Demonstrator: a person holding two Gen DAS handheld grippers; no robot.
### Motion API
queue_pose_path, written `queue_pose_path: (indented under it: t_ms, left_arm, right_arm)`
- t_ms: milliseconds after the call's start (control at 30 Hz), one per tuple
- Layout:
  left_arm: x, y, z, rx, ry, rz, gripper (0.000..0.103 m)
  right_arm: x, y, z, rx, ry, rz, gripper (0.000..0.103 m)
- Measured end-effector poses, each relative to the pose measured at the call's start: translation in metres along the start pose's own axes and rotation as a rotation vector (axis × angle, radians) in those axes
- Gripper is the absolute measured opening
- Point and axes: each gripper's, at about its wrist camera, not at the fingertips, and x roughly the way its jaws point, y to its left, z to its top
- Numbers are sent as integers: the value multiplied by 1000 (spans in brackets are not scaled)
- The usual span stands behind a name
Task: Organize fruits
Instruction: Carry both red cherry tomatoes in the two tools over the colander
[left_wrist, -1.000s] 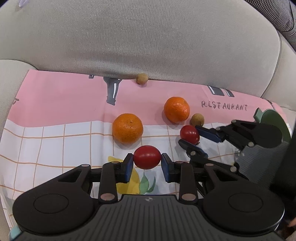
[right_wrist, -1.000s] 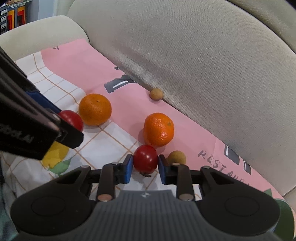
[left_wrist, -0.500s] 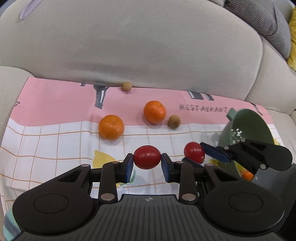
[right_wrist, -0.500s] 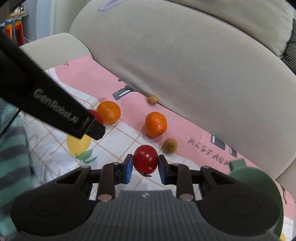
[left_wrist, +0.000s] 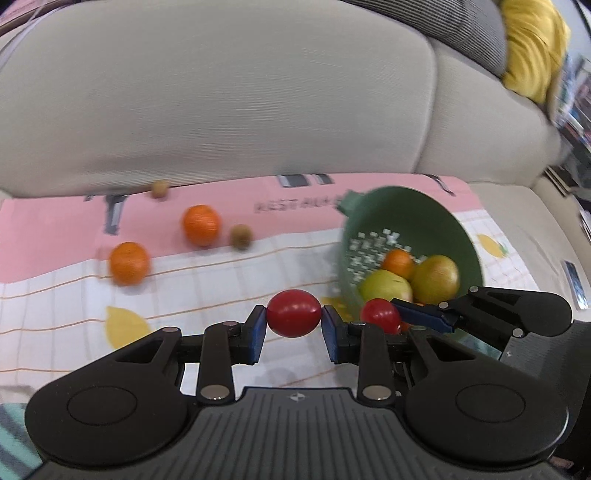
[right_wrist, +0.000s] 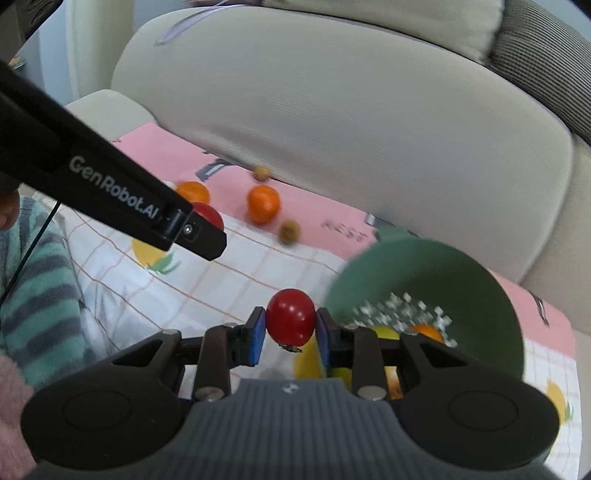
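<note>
Now two cherry tomatoes have been lifted off the sofa's cloth (left_wrist: 221, 295): one (left_wrist: 294, 313) pinched in the left gripper (left_wrist: 294, 325), another (right_wrist: 290, 316) in the right gripper (right_wrist: 290, 330), carried toward the green colander (right_wrist: 480, 280).

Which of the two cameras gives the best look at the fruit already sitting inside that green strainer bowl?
The left wrist view: the green bowl faces it, showing three fruits inside. In the right wrist view the right gripper hides most of them; only bits peek out.
</note>
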Motion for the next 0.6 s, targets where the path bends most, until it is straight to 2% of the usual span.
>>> queue_pose_path:
  t_ms: [267,600]
  left_arm:
    - [13,-40,4,48,40,-71,36]
    - [47,-82,15,108,137,-139,36]
  right_arm:
    - [-18,-35,-26,76,19,-61,26]
    - [-25,-84,-48,178,58,-113,26]
